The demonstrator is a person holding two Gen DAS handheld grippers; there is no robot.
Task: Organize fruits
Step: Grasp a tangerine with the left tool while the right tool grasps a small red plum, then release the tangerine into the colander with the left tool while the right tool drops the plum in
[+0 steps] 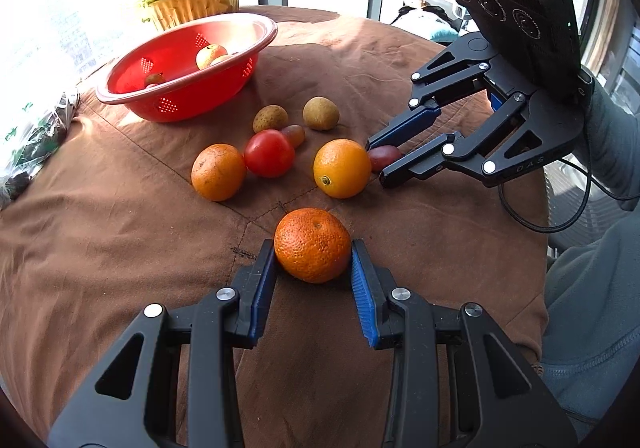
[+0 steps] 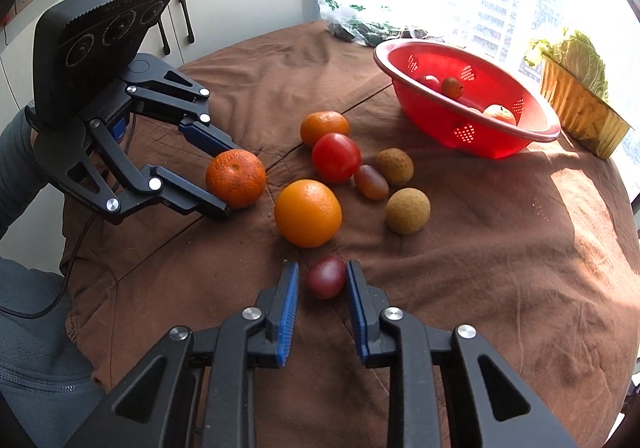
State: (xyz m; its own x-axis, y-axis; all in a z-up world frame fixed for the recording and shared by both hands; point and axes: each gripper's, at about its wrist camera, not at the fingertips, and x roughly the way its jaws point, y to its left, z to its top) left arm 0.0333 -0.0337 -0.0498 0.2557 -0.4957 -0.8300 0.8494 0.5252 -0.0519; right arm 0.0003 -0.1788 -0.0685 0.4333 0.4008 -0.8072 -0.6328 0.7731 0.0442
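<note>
My left gripper (image 1: 313, 248) is shut on a dark orange mandarin (image 1: 312, 245) resting on the brown cloth; it also shows in the right wrist view (image 2: 236, 184). My right gripper (image 2: 322, 272) brackets a small dark red fruit (image 2: 326, 277); the right pad touches it and a small gap shows at the left pad. Beyond lie a smooth orange (image 2: 308, 213), a red tomato (image 2: 336, 157), another orange (image 2: 324, 127), a small brown oblong fruit (image 2: 371, 182) and two tan round fruits (image 2: 408, 205) (image 2: 394, 166). A red colander (image 2: 516, 136) holds a few fruits.
A gold foil tray with a cabbage (image 2: 576, 104) stands beyond the colander by the window. A plastic bag of greens (image 2: 356, 22) lies at the table's far edge. The brown cloth (image 2: 500, 248) covers the round table. The person's grey sleeves sit at the table's near side.
</note>
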